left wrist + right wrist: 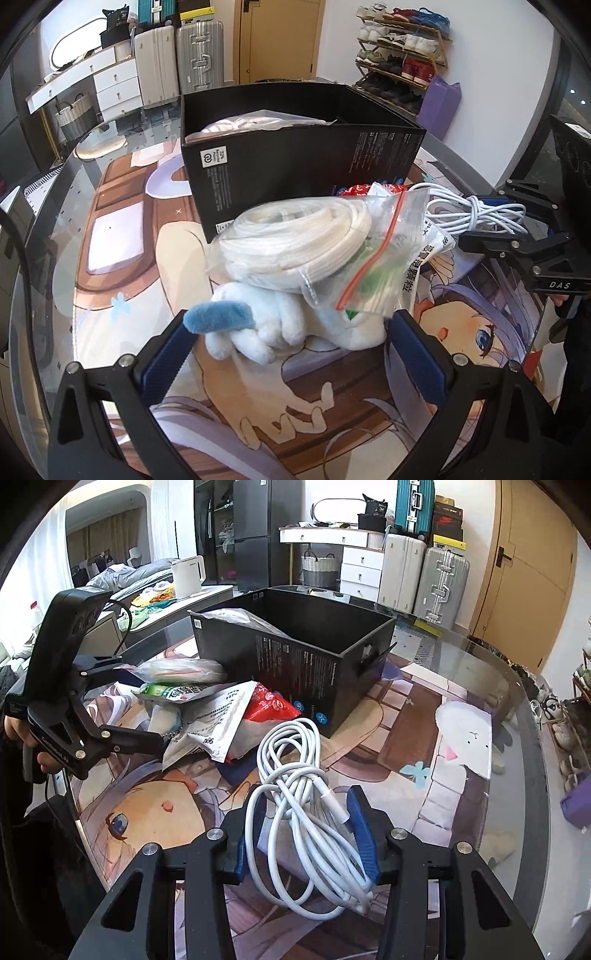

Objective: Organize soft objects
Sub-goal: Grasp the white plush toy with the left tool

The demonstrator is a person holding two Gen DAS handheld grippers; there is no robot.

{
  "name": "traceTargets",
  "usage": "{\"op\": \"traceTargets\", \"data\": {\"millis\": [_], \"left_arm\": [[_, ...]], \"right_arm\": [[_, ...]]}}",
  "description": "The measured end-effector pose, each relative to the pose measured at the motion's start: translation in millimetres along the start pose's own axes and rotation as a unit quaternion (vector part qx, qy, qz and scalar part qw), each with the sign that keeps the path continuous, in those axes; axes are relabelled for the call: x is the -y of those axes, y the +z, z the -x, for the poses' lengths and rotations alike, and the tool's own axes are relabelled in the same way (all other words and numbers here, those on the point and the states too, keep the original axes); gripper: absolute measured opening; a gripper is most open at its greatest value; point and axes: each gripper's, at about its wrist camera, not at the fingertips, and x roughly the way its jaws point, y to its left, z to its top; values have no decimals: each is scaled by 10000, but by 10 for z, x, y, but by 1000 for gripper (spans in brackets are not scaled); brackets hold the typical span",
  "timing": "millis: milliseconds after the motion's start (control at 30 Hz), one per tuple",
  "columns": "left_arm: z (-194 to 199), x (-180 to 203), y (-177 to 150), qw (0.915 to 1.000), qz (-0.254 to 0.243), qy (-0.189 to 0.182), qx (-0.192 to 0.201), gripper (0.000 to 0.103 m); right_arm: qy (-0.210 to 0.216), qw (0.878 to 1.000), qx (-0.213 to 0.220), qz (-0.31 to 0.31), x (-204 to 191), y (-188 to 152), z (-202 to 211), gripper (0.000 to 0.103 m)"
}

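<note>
A white plush toy with a blue tail (258, 328) lies on the table mat between the tips of my left gripper (291, 325), which stands open; the tail brushes the left pad. A clear zip bag of coiled white tubing (295, 240) rests on top of the plush. My right gripper (306, 805) is shut on a bundle of white cable (295, 775), with loops hanging out both ends. From the left wrist view the right gripper (480, 225) holds the cable (480, 210) at the right. An open black box (295, 162) stands behind, with a white bagged item (251, 123) inside.
A white printed packet (221, 720), a red packet (269, 705) and a green-labelled packet (173, 692) lie heaped between the box (314, 657) and my left gripper (147, 709). The round glass table's edge (517, 686) curves at the right. Suitcases (439, 583) and a shoe rack (402, 55) stand beyond.
</note>
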Motion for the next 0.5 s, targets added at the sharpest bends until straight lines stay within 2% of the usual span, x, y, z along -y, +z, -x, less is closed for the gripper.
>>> {"op": "traceTargets", "data": {"millis": [133,500], "left_arm": [[20,56,5,10000,-45,-32,62,88],[245,37,-13,9991,-156,-210,322,84]], "right_arm": [[-3,10000,69,-12,7,9,31,46],[93,9990,440,-79,16,57,220,46]]}}
